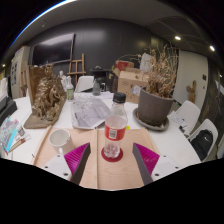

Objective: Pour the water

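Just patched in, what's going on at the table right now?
A hand-held gripper is lined up on a clear plastic bottle with a red label and dark cap, which stands upright on a round red coaster on the wooden board. The bottle sits between the open fingers, with gaps at both sides. A small white cup waits off to one side. No pouring has begun.

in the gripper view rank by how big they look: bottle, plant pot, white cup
1. plant pot, widest body though farthest back
2. bottle, standing between the open gripper fingers; its nearness inflates it, so the order of the pot and bottle is unsure
3. white cup, clearly smallest
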